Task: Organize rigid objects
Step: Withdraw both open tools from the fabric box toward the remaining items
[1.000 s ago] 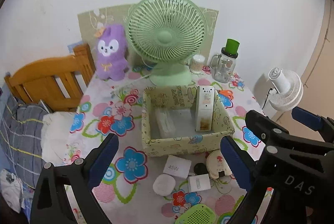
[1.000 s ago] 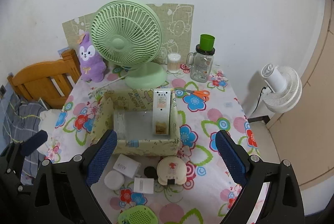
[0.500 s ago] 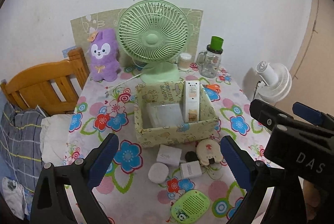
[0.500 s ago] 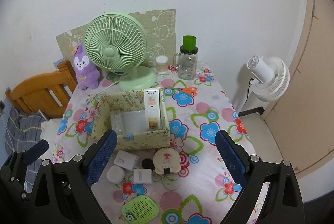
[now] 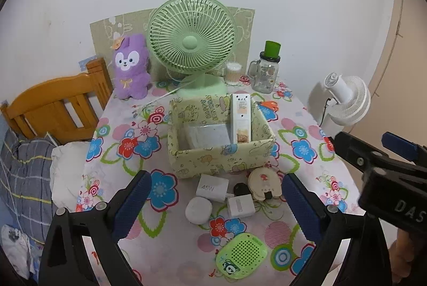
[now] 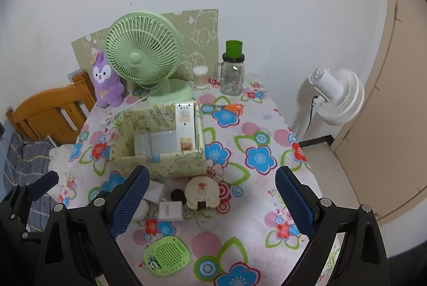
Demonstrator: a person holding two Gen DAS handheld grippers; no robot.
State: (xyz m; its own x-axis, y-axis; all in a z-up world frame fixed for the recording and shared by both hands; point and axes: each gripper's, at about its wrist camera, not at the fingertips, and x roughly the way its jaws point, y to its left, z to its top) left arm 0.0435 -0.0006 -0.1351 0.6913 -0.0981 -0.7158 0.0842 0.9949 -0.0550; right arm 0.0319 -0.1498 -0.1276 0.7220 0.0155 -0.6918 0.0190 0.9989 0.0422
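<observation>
Both grippers, left gripper (image 5: 214, 202) and right gripper (image 6: 212, 196), spread and empty above table's near edge; advise descending squarely over white charger (image 5: 212, 187), then boxing it (image 5: 222, 160).

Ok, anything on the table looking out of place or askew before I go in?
Nothing spilled or broken. The tall white box leans against the patterned box's right wall, poking above the rim. The white charger, round white case, white adapter and green speaker lie loose in front of it.
</observation>
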